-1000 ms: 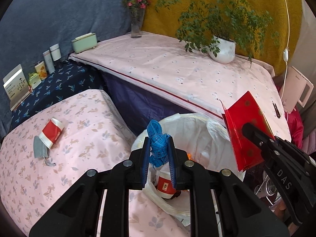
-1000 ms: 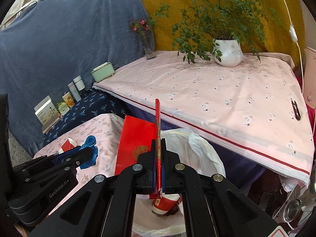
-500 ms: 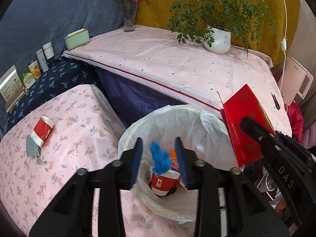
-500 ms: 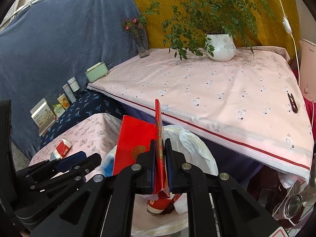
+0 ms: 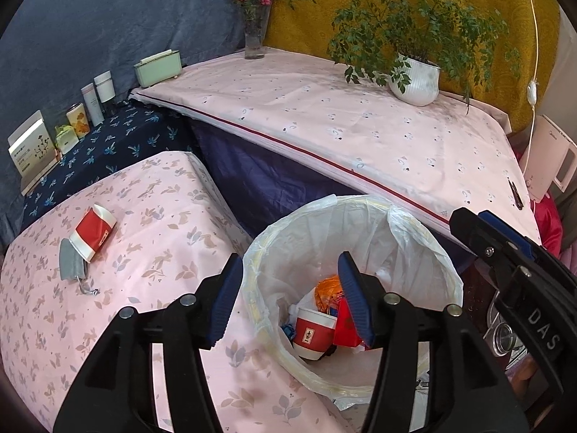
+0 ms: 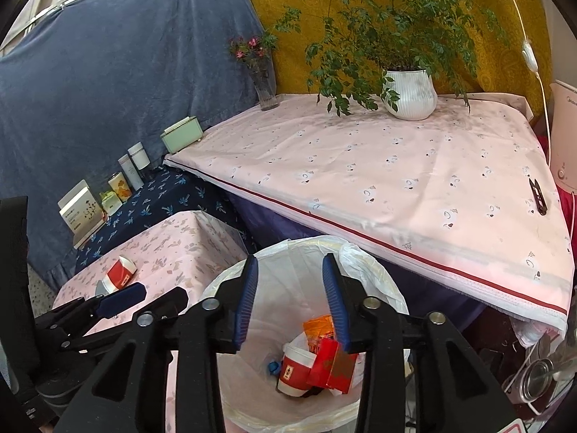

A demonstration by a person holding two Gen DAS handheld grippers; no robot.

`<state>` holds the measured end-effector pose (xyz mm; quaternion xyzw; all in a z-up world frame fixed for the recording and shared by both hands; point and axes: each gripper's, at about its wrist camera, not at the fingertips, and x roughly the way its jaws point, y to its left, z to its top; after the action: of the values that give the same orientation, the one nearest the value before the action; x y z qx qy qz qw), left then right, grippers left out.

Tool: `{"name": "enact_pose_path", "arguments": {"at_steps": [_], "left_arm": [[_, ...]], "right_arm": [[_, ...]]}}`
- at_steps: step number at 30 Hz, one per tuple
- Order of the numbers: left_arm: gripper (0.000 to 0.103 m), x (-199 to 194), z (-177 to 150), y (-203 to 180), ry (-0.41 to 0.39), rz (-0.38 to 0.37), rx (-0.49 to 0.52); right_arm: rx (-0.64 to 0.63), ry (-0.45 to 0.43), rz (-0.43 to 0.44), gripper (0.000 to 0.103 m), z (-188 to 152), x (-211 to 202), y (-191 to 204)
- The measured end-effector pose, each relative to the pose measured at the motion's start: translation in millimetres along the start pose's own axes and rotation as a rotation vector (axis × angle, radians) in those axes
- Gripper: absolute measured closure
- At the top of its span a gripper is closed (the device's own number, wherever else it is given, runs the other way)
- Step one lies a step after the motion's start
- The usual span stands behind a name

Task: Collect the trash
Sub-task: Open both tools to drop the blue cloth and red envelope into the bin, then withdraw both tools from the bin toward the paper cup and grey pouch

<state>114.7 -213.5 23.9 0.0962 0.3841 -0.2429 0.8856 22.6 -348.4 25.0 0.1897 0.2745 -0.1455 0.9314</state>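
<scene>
Above the bin: both tools hang over the white-lined trash bin point(image 5: 425, 252), the landmark for all that follows.
Left hand-held gripper point(image 5: 288, 297): its jaws have just been opening and stand apart with nothing between them.
Right hand-held gripper point(image 6: 290, 301): its jaws have also just been opening, and they too are empty.
Inside the bin: a red paper cup point(image 5: 312, 332), a red folded card point(image 6: 333, 364), an orange wrapper point(image 6: 319, 328) and a scrap of blue point(image 6: 273, 366) lie at the bottom.
Left of the bin: on the floral-covered counter point(image 5: 151, 238), well apart from the rim, a flattened red-and-white cup point(image 5: 92, 232) touches a grey pouch point(image 5: 70, 265).
Handling, flattened cup: probably light, thin and easily crushed; pinching across its flat faces near the middle should hold it.
Handling, pouch: looks soft and limp; bunching the fabric seems safer than taking its dangling cord.
Left wrist view only: the pouch in full, with its cord.
Right wrist view only: the red card's printed face, largely hidden by a jaw in the other view.
</scene>
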Motion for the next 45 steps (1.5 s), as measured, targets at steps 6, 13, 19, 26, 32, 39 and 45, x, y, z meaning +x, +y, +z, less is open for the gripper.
{"name": "enact_pose_path", "arguments": {"at_steps": [6,13,19,26,32,39,45], "left_arm": [[0.047,-3,-1,8,-0.006,0.009,-0.014],[0.047,-6,-3,21,-0.01,0.022,-0.036],[0.047,-10,-4,35,-0.017,0.033,-0.058],[0.043,-14,-9,60,-0.024,0.062,-0.095],[0.041,-14,-13,86,-0.022,0.09,-0.132],[0.038,-14,-19,120,-0.021,0.127,-0.176],[0.035,-13,-27,154,-0.014,0.162,-0.221]], "right_arm": [[-0.013,0.005,0.004,0.065,-1,-1,8],[-0.026,0.006,0.015,0.063,-1,-1,18],[-0.047,0.0,0.021,0.055,-3,-3,31],[-0.067,0.01,0.038,0.054,-4,1,49],[-0.095,0.024,0.058,0.053,-8,7,69],[-0.128,0.043,0.085,0.053,-15,16,98],[-0.162,0.07,0.111,0.051,-23,28,127]]}}
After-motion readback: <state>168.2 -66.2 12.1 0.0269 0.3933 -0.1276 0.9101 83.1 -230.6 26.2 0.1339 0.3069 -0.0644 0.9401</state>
